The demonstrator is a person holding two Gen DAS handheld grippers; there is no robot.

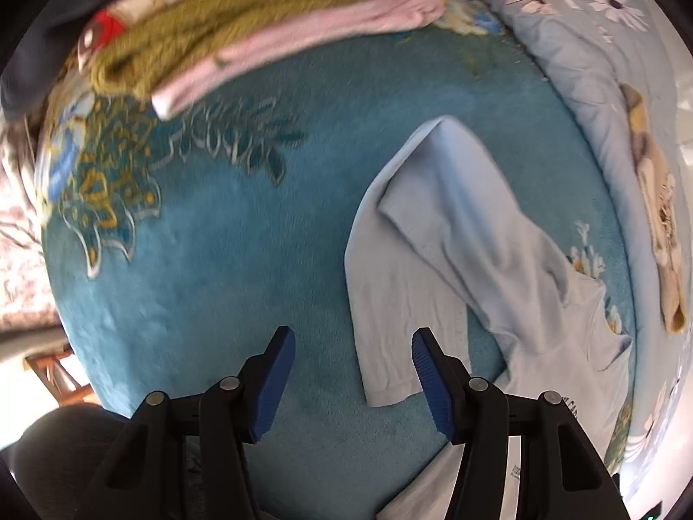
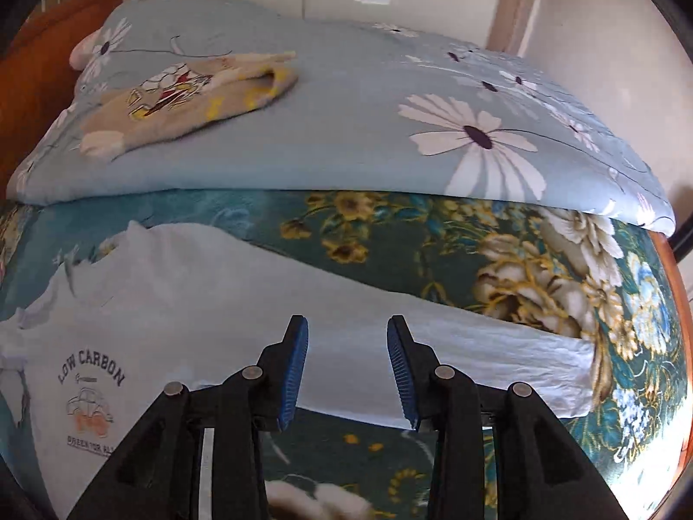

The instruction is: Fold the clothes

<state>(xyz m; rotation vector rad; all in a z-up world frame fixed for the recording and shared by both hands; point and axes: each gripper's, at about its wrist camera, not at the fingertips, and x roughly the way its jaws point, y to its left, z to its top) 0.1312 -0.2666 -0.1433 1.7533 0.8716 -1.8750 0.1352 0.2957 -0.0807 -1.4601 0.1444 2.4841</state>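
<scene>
On a teal plush floral-patterned bed blanket [image 1: 225, 260], the pale blue long-sleeved cotton shirt [image 1: 437, 234] lies spread in the right half of the left wrist view, one sleeve folded across the body toward lower right, cuff end near bottom centre. Left gripper [image 1: 353, 383], black with blue ribbed pads, at the bottom edge, jaws spread, nothing between them; right pad overlaps the sleeve in the picture, contact can't be judged. Shirt's lower part cut off behind the gripper body, print barely readable at the right edge.

Upper left: pile of clothes, an olive-yellow knitted garment [image 1: 208, 30] and a pink folded knit garment [image 1: 303, 43], motion-blurred, top cut off by the lens rim. Upper right: light blue daisy-print quilt [image 1: 580, 56], with a beige printed cloth item [image 1: 658, 216] on it, distorted at the edge.

Right wrist view: right gripper [image 2: 348, 372] at bottom centre, jaws spread, empty, above the shirt [image 2: 208, 286], which fills the lower left, chest print "LOW CARBON" with a small car; lower text cut off. A sleeve stretches to the right, its cuff at middle right. Quilt [image 2: 346, 108] across the upper half, beige item [image 2: 186, 95] upper left. White fuzzy thing at the bottom, blurred, unidentifiable.
</scene>
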